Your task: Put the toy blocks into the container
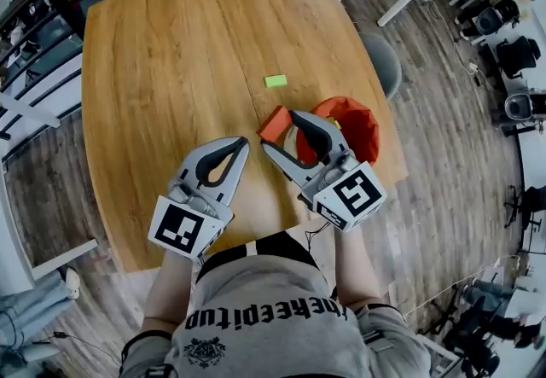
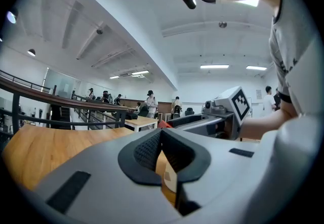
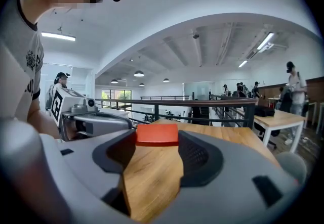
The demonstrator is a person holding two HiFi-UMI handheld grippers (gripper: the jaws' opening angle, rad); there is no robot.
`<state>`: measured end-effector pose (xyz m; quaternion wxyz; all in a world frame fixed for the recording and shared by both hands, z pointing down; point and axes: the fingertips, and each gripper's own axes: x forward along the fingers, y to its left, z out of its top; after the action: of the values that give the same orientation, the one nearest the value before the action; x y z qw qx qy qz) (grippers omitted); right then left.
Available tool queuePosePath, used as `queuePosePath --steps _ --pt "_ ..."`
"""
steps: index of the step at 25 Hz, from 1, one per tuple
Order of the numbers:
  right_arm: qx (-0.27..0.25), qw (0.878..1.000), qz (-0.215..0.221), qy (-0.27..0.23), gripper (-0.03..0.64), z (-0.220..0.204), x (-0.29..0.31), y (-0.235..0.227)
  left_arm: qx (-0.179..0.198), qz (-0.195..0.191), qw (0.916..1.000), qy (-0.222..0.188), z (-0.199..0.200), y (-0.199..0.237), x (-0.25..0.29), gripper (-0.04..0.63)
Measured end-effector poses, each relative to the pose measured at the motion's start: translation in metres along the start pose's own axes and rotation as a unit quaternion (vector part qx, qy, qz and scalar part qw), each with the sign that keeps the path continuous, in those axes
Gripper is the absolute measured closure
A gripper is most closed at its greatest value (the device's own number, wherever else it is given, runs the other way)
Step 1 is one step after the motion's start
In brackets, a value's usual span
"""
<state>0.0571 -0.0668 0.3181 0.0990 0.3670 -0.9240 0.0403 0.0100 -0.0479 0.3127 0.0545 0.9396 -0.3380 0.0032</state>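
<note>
Right gripper [image 1: 277, 130] clamped on red block [image 1: 274, 122], just left of orange container [image 1: 363, 133]. Left gripper [image 1: 244, 144] pinched together, empty, further left. Green block [image 1: 275, 81] beyond container, on table [image 1: 171, 52].

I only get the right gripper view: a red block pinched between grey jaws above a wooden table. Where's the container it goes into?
Observer: An orange container stands near the right edge of the table, just right of the right gripper holding your red block.
Operator: Any more blocks out there?
Observer: One green block lies farther out on the table.
Operator: What's the other gripper doing?
Observer: The left gripper is shut, with nothing between its jaws.
</note>
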Motion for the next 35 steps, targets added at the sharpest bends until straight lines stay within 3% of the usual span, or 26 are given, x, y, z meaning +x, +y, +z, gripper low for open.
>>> queuePosePath --steps 9,19,26,35 --pt "0.007 0.997 -0.076 -0.014 0.348 0.004 -0.055 -0.029 0.010 -0.071 0.9974 -0.001 0.001 -0.037 0.038 0.581" --pt "0.025 0.987 -0.161 -0.007 0.348 -0.015 -0.111 -0.056 0.009 -0.151 0.9885 0.004 -0.007 -0.080 0.073 0.581" --pt "0.039 0.981 -0.191 -0.005 0.347 -0.030 -0.134 -0.076 0.010 -0.170 0.9853 0.012 -0.014 -0.096 0.093 0.581" --pt "0.042 0.978 -0.205 -0.007 0.345 -0.036 -0.139 -0.088 0.007 -0.163 0.9865 0.012 -0.014 -0.095 0.099 0.581"
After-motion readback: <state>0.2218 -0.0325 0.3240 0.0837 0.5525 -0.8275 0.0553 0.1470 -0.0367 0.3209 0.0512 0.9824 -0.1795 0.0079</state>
